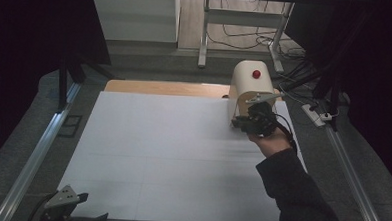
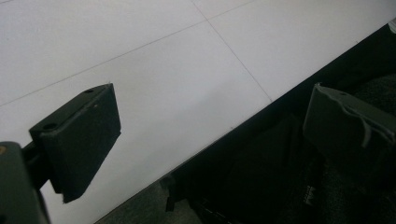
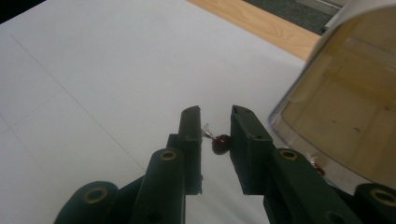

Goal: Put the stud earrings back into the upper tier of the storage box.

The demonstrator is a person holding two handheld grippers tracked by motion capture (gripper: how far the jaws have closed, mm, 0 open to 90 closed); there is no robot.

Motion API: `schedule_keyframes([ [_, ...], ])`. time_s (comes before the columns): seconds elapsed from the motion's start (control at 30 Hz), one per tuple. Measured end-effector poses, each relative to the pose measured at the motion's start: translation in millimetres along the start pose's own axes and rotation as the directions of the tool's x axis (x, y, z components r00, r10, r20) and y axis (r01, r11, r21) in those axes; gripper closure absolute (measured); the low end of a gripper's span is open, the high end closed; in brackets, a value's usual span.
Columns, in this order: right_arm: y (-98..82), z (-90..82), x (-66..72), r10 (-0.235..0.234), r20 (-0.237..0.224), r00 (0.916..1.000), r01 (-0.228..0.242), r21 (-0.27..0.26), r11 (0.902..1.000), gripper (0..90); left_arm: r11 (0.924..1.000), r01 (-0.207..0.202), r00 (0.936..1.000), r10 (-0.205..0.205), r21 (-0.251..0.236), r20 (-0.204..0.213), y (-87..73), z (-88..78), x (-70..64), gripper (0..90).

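Right gripper (image 3: 215,140) clamps a red knob (image 3: 221,143) of the bread box (image 1: 251,89)'s lid; left gripper (image 2: 210,135) gapes wide, nothing between its pads

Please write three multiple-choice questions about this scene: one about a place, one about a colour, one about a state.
1. Where does the cream box stand?
A. at the far right of the white table
B. at the near left corner
C. on the floor

2. Which colour is the knob on top of the box?
A. blue
B. red
C. green

3. How do the right gripper's jaws stand?
A. wide apart with nothing between them
B. clamped on the table's edge
C. close together, with a small dark red bead between them

Answers:
A: in the high view, the cream box sits at the far right of the white table.
B: the knob is red.
C: in the right gripper view, the right gripper has narrow jaws, and the bead spans the gap.
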State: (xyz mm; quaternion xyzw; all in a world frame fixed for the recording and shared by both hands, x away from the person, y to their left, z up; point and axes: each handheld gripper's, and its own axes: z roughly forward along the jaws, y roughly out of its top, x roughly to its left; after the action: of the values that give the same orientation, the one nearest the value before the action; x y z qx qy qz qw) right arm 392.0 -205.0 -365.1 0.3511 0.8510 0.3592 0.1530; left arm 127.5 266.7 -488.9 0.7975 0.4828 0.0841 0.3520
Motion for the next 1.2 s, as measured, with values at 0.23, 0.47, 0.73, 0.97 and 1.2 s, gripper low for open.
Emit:
schedule_keyframes([
  [0.23,3.6,-9.2,-15.4,0.028,0.049,0.9984,-0.027,-0.014,0.9995,73.6,1.0000,0.001,1.0000,-0.001,0.000,0.000,0.0,0.1,0.1,4.7],
  [0.47,1.5,-12.5,-31.9,0.068,0.098,0.9929,-0.066,-0.022,0.9976,73.5,1.0000,0.001,1.0000,-0.001,0.000,0.000,0.1,0.2,0.0,4.7],
  [0.73,-3.2,-10.6,-46.9,0.107,0.142,0.9841,-0.105,-0.020,0.9943,73.3,1.0000,0.001,1.0000,-0.001,0.001,-0.001,0.2,0.3,0.0,4.8],
  [0.97,-5.4,-7.4,-53.2,0.127,0.160,0.9788,-0.126,-0.020,0.9918,72.4,1.0000,0.002,1.0000,-0.002,0.003,-0.001,0.3,0.5,-0.1,4.8],
  [1.2,-4.8,-8.6,-53.0,0.129,0.163,0.9781,-0.128,-0.018,0.9916,67.4,1.0000,0.001,1.0000,-0.001,0.004,-0.003,0.3,0.6,-0.3,4.9],
])
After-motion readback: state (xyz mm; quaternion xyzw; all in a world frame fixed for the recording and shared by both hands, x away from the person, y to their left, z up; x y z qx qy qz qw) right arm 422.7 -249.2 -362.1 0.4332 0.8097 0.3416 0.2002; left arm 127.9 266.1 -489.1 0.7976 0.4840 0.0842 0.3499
